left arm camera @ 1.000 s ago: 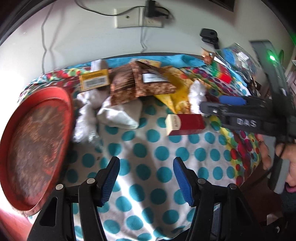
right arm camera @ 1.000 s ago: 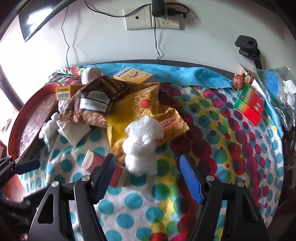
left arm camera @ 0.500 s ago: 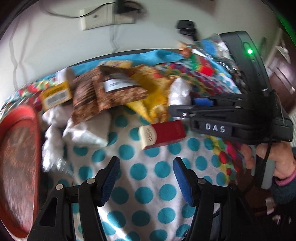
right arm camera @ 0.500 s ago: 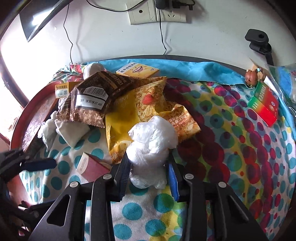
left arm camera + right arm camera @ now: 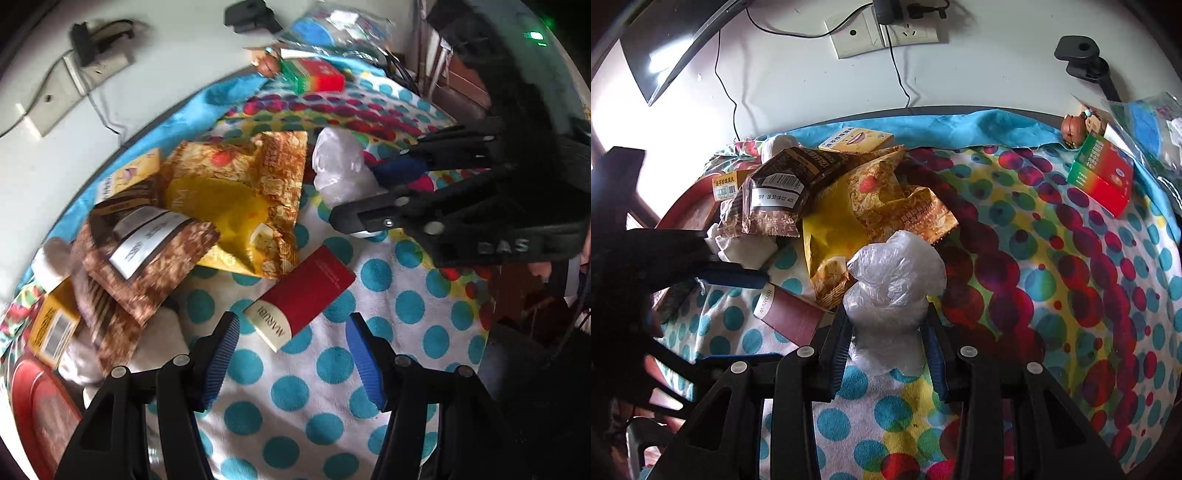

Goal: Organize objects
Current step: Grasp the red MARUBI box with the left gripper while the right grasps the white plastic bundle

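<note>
Right wrist: crumpled plastic bag point(image 5: 894, 291) between jaws.

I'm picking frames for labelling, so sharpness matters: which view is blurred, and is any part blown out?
Left wrist view: motion-smeared across the brown snack packet and the wall socket, though the red box stays readable. Right wrist view: sharp, the crumpled plastic bag and barcode print crisp; only the far left edge is washed out by bright light. Both bend straight lines, fisheye style.
</note>
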Demonstrator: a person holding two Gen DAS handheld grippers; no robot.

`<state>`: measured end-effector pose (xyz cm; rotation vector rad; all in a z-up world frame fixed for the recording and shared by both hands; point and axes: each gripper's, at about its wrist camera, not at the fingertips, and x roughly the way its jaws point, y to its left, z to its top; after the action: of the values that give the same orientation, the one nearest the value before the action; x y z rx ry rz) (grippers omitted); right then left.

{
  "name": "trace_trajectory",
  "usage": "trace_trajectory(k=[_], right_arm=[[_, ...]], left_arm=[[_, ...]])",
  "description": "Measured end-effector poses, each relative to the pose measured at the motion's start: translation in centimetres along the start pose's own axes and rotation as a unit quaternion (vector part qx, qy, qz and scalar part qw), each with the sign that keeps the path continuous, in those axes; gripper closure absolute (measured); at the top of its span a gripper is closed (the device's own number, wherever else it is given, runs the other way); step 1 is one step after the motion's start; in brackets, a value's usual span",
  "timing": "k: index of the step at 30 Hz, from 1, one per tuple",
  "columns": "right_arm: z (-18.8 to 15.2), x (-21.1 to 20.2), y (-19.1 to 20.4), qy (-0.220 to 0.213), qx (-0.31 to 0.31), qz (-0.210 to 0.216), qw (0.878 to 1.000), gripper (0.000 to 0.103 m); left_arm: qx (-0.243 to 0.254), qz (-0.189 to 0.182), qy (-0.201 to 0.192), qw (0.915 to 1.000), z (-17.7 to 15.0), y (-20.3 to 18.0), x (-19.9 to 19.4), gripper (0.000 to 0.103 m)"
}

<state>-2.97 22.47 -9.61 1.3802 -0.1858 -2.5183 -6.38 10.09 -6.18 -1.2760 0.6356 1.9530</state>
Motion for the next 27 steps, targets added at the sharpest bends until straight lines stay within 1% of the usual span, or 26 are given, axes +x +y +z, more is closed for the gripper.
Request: trace_trajectory(k=[2, 5, 8, 9, 12, 15, 16, 17, 19, 20, 22, 24, 25, 27], right_arm=[[-0.2, -0.1, -0.2, 0.000, 0.003, 0.002, 1.000, 0.067], [-0.3, -0.1, -0.6, 0.001, 0.010, 0.004, 1.000, 0.067], [-0.5, 0.0, -1.0, 0.001, 0.022, 0.011, 1.000, 0.067], [-0.5, 0.0, -1.1, 0.002, 0.025, 0.013, 1.000, 0.067], [-0.6, -0.1, -1.3, 0.000, 0.028, 0.015, 0.999, 0.067], [-0.6, -0.3, -1.4, -0.002, 0.030, 0.016, 0.999, 0.067], [-0.7, -0.3, -1.4, -0.003, 0.031, 0.016, 0.999, 0.067], [-0.7, -0.4, -1.5, -0.004, 0.032, 0.019, 0.999, 0.067], [-0.8, -0.4, -1.5, -0.004, 0.034, 0.020, 0.999, 0.067], [-0.8, -0.4, -1.5, -0.004, 0.034, 0.023, 0.999, 0.067], [-0.8, -0.4, -1.4, -0.004, 0.034, 0.023, 0.999, 0.067], [-0.7, -0.4, -1.3, -0.006, 0.035, 0.025, 0.999, 0.067], [-0.7, -0.5, -1.3, -0.008, 0.035, 0.025, 0.999, 0.067], [-0.6, -0.6, -1.3, -0.011, 0.033, 0.021, 0.999, 0.067]], left_arm=[[0.005, -0.012, 0.010, 0.9999, 0.4, 0.2, 0.6, 0.041], [0.015, -0.010, 0.022, 0.9996, 0.8, 0.1, 1.4, 0.041], [0.029, 0.000, 0.028, 0.9992, 1.1, -0.2, 2.0, 0.041], [0.031, 0.009, 0.032, 0.9990, 1.3, -0.2, 2.2, 0.041], [0.035, 0.021, 0.031, 0.9987, 1.5, -0.3, 2.5, 0.042], [0.031, 0.021, 0.029, 0.9989, 1.5, -0.3, 2.5, 0.042], [0.030, 0.021, 0.027, 0.9990, 1.4, -0.4, 2.5, 0.045], [0.027, 0.020, 0.025, 0.9991, 1.4, -0.4, 2.4, 0.057], [0.018, 0.014, 0.026, 0.9994, 1.5, -0.4, 2.3, 0.066], [0.012, 0.006, 0.028, 0.9995, 1.5, -0.3, 2.4, 0.068], [0.004, 0.008, 0.025, 0.9996, 1.6, -0.4, 2.3, 0.068], [-0.007, -0.002, 0.027, 0.9996, 1.6, -0.4, 2.4, 0.069], [-0.019, -0.006, 0.025, 0.9995, 1.6, -0.3, 2.4, 0.069], [-0.028, -0.007, 0.018, 0.9994, 1.5, -0.4, 2.2, 0.069]])
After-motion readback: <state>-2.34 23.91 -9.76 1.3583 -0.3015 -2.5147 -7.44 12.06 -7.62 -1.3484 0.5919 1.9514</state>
